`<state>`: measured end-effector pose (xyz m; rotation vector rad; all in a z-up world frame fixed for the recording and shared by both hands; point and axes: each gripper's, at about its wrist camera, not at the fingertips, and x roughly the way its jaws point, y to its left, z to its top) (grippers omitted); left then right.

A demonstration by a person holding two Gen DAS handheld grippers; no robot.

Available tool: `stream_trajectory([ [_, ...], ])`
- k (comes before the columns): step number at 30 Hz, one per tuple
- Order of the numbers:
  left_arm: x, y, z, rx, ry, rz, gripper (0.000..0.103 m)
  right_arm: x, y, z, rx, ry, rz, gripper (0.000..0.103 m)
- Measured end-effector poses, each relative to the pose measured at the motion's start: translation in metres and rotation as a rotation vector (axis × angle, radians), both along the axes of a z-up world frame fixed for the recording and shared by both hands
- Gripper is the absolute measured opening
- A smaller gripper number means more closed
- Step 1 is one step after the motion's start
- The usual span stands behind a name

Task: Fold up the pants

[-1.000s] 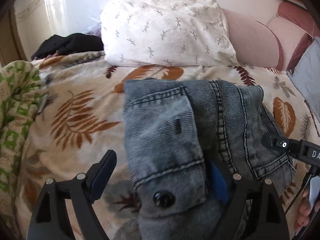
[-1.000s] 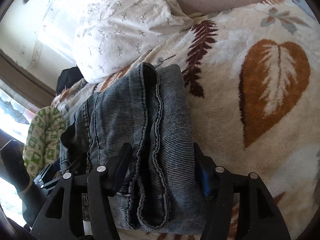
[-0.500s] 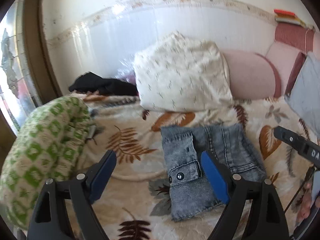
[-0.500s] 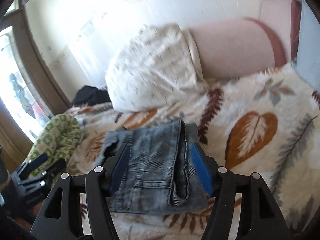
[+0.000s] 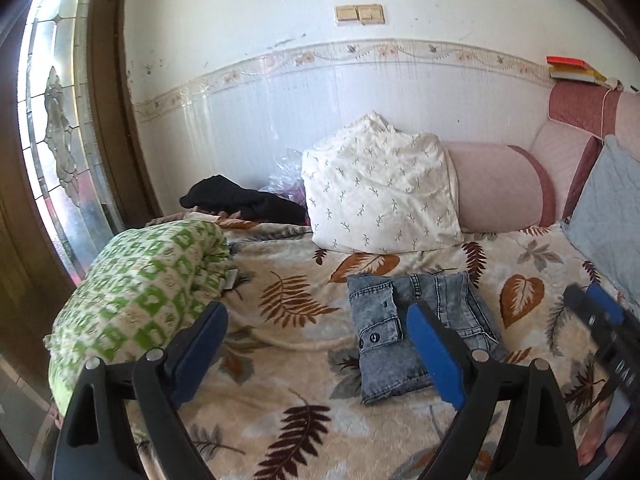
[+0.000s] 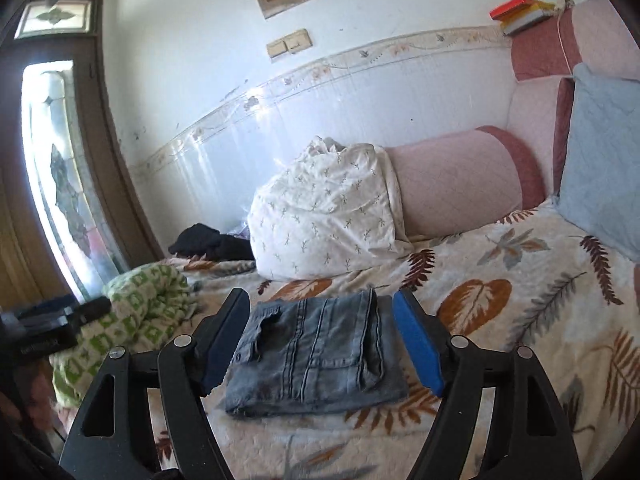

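From the left wrist view, the left tool (image 5: 316, 344) hangs above the bed (image 5: 280, 412) with its jaws wide and nothing between them; they have just been opening a little more. The pants (image 5: 416, 332) lie as a compact denim packet on the leaf blanket, midway across the bed and just in front of the white pillow (image 5: 380, 196), well clear of the green quilt (image 5: 136, 296) at the left edge. From the right wrist view, the right tool (image 6: 320, 340) too stands open and empty, its jaws just opened further, framing the pants without touching. Both tools sit apart from the cloth, I'd say because the fold looks finished.
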<state>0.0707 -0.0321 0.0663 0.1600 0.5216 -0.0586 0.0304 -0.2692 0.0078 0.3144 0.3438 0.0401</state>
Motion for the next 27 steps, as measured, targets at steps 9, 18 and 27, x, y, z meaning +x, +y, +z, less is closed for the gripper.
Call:
stream_trajectory([
  [9,-0.042,0.023,0.013,-0.038,-0.018,0.035,0.095,-0.063,0.034,0.004,-0.047,-0.075,0.002,0.083],
  [18,-0.084,0.04,0.027,-0.059,-0.059,0.053,0.099,-0.123,0.046,0.02,-0.039,-0.14,-0.015,0.086],
  [27,-0.115,0.057,0.035,-0.064,-0.094,0.072,0.102,-0.156,0.064,0.039,-0.093,-0.208,-0.021,0.086],
])
